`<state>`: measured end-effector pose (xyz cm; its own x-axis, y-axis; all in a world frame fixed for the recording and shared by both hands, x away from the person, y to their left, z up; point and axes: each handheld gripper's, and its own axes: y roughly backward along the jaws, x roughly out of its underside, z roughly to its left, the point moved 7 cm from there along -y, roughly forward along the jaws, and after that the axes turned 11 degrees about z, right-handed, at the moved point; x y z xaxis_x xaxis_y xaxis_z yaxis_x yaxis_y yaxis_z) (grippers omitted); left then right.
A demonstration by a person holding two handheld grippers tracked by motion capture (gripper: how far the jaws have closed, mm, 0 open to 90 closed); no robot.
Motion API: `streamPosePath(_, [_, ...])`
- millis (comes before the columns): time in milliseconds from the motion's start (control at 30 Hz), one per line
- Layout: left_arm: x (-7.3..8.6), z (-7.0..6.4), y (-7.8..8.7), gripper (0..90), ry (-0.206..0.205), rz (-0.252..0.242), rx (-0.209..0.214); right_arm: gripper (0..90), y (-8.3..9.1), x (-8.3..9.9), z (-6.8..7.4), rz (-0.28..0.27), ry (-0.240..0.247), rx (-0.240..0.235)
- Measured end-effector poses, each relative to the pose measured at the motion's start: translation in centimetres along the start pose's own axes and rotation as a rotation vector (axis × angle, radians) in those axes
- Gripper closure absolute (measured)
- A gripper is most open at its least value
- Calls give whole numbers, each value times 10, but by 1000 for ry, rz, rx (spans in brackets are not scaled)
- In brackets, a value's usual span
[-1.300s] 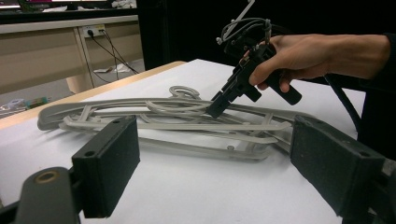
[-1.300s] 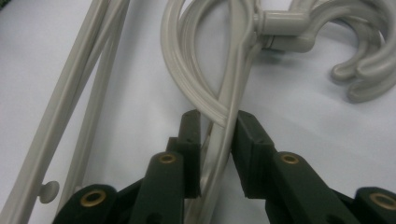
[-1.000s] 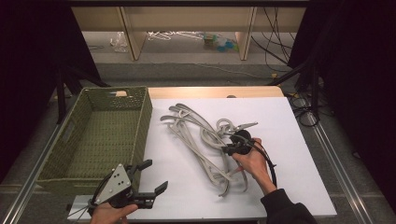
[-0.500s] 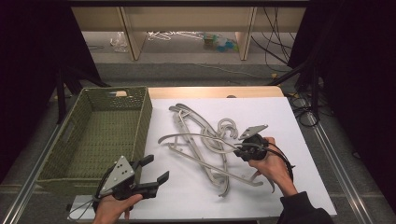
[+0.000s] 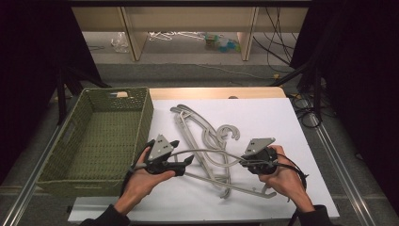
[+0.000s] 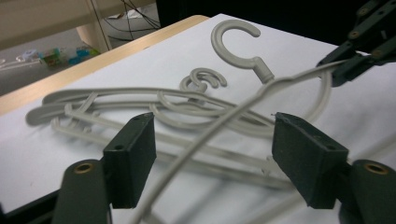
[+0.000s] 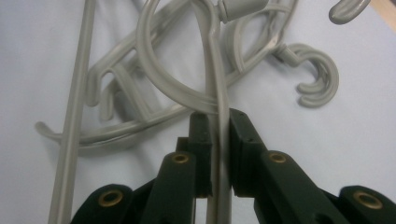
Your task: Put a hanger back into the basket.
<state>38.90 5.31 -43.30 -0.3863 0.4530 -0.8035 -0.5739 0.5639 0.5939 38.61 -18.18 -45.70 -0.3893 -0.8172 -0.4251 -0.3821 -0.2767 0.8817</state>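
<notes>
1. Bench (image 5: 282, 117): white sheet over it. Green woven basket (image 5: 101, 136) stands at its left edge, just beside the hanger pile, and is the likely drop target.
2. Hanger pile (image 5: 202, 136): grey plastic hangers lie tangled on the sheet, right of the basket, with hooks and arms interlocked. Expect the pile to drag if the lifted one comes up too fast.
3. Lifted hanger (image 5: 207, 153): one arm is raised off the pile and spans between the two tongs. Its hook (image 6: 236, 39) points away from the basket.
4. Right tongs (image 7: 219, 123): clamped together on one arm of the lifted hanger. The arm runs straight between the pads and the grip looks centred, so hold it as is.
5. Left tongs (image 6: 212, 140): spread apart, straddling the other arm of the same hanger, not yet closed. They sit just right of the basket's near corner.
6. Doing it well, my read: close the left tongs with the arm mid-pad, lift both ends level, and shake lightly to free the hook from the pile. Then swing over the basket rim.
</notes>
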Motion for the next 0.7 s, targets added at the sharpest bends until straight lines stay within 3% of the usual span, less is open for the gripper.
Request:
streamPosePath(33, [-2,-3,-5,316,-7,9,8,814,2,0,1,5,15,-2])
streamPosePath(100, [-5,-11,-16,333,-16,44,67,814,6,-2,7,4,43,1])
streamPosePath(200, [-3,-20,-28,347,-63,109,124,814,10,-4,11,5,68,8])
streamPosePath(300, [0,-25,-34,360,-88,139,154,813,13,-5,14,2,94,13])
streamPosePath(400, [0,-23,-37,371,-118,135,165,814,13,-6,16,1,103,13])
streamPosePath(500, [-2,-24,-39,413,-119,123,194,813,15,-7,18,-5,125,16])
streamPosePath(533, [-2,-24,-40,436,-133,136,190,813,17,-8,19,-8,141,20])
streamPosePath(700, [-3,-31,-48,469,-140,163,248,813,19,-9,19,-10,169,36])
